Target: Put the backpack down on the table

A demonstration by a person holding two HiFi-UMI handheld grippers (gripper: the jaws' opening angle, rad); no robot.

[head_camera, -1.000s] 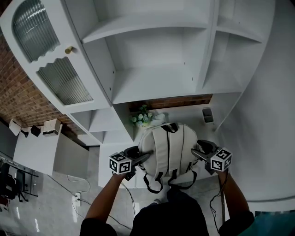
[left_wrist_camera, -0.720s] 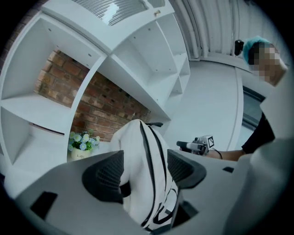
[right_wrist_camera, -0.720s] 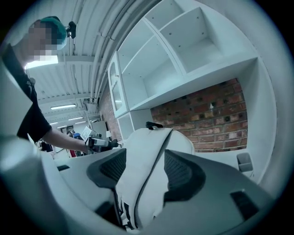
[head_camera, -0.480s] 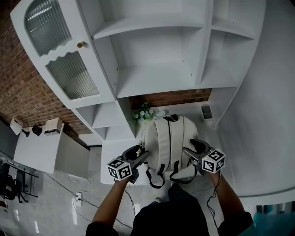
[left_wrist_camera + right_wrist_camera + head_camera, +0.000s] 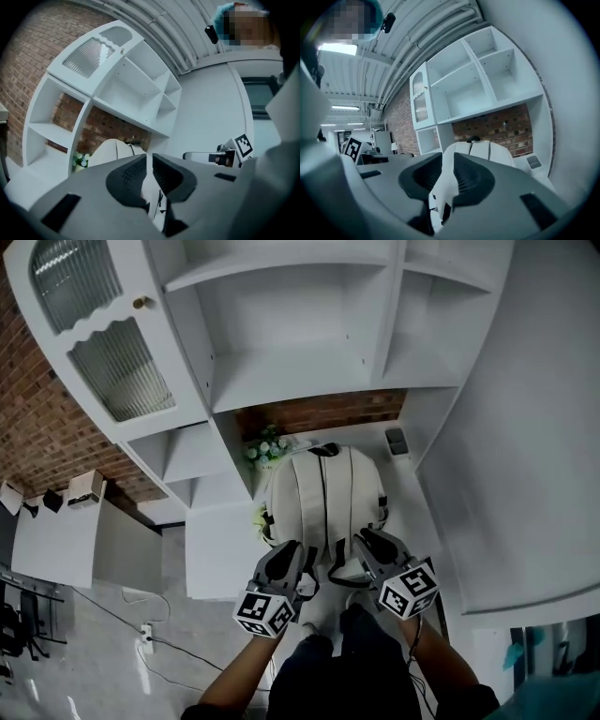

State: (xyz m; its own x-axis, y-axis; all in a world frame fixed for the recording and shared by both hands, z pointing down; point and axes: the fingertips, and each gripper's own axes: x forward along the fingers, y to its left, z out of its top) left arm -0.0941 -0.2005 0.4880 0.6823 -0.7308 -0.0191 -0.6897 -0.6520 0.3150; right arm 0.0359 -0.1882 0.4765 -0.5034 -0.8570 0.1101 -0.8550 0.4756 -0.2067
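Left gripper [image 5: 298, 559]: grey shell, black ribbed pads [image 5: 127, 176] | right gripper [image 5: 364, 542]: same grey, black ribbed pads [image 5: 469, 176] | white marker cubes, black squares: left cube [image 5: 266, 612], right cube [image 5: 409, 589] | I wear dark trousers [image 5: 342, 676].

A white shelf unit [image 5: 300, 371] fills the far side, its ribbed-glass door [image 5: 94, 343] with a brass knob [image 5: 141, 303] at far left, brick wall [image 5: 319, 413] showing behind. White flowers [image 5: 265, 448] sit below the shelves, a small grey box [image 5: 397, 441] to their right
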